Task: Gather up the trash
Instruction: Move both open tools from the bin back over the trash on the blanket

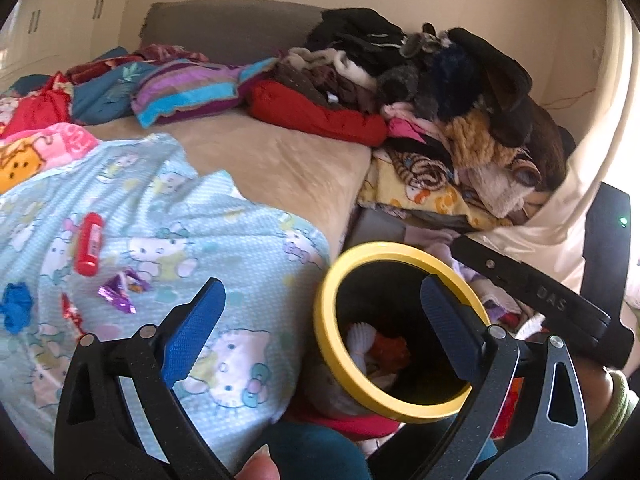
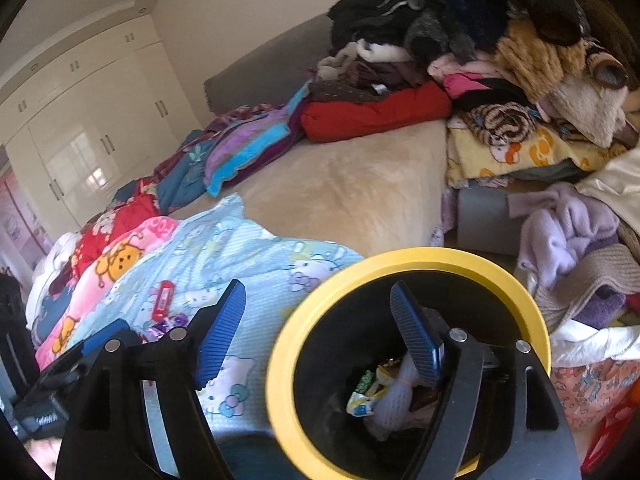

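Right wrist: both grippers' fingers (image 2: 412, 344) released; yellow-rimmed bin (image 2: 408, 264) holds wrappers (image 2: 366, 394).

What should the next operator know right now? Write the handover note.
Left gripper: open, empty, beside the bin.
Right gripper: open, empty, over the bin.
Bin, yellow rim, stands at the bed's edge and already holds wrappers.
Left on the cartoon-cat blanket: red tube, purple foil wrapper, blue scrap, small red wrapper.
Next: pick those up and bin them.
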Demonstrator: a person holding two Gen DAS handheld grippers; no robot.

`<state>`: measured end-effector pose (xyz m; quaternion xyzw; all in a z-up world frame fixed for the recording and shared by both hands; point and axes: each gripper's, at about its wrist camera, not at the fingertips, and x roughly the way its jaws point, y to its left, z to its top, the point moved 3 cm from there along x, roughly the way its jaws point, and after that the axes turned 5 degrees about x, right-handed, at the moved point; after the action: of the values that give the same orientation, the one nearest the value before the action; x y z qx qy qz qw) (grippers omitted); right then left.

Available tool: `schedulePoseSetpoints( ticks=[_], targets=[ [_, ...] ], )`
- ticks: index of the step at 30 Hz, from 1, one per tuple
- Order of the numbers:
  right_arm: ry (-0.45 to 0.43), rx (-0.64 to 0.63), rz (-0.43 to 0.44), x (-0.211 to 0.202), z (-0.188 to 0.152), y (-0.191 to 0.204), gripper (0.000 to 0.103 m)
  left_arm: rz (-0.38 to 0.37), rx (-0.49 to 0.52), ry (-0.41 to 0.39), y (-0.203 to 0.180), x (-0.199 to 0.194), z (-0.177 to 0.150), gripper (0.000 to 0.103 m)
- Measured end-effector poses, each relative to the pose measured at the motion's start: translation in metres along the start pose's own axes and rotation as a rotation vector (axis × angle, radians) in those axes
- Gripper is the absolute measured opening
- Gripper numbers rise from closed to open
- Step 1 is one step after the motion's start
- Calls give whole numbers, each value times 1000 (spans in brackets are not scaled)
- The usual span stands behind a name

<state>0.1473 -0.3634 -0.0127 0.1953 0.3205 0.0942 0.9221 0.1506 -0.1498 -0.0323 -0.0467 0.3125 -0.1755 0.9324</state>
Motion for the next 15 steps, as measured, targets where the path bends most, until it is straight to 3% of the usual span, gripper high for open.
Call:
schedulePoseSetpoints(
  ticks=[15],
  targets=[
    [36, -119, 113, 12, -24, 72, 77, 131, -104, -54, 74, -29, 0, 90]
  ],
)
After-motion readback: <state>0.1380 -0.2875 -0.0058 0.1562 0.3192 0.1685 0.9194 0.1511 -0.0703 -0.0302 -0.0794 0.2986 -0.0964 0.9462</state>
